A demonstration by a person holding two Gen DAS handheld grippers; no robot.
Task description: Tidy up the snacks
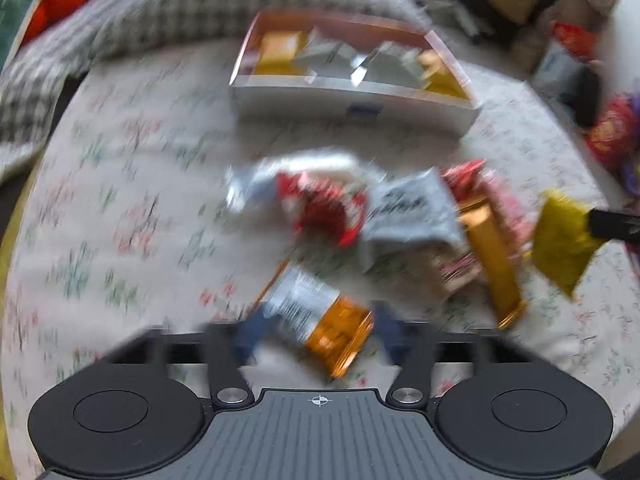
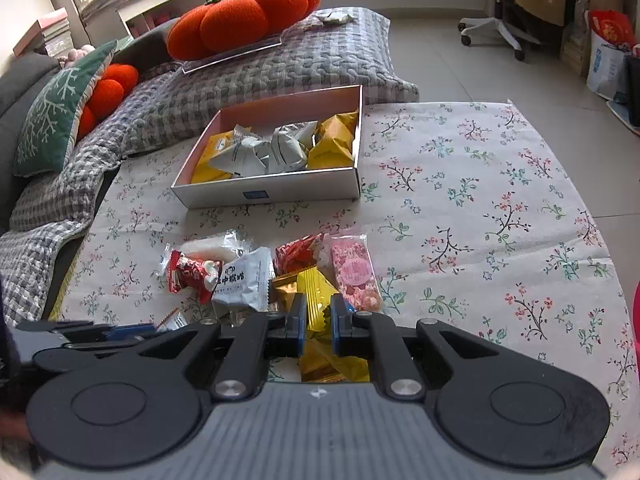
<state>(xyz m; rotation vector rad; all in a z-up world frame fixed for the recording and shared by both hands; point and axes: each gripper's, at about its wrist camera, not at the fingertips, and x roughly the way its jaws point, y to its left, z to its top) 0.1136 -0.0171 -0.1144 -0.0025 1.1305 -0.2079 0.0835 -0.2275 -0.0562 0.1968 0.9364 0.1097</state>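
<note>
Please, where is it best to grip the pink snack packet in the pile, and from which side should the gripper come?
Probably its far short end, from above. The pink packet lies flat on the cloth, its near end beside the right gripper, which is shut on the yellow packet; its right side is free of the pile.

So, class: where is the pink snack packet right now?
In the right wrist view the pink snack packet lies on the floral cloth at the right end of the loose pile, beside a red packet, just beyond the right gripper.
</note>
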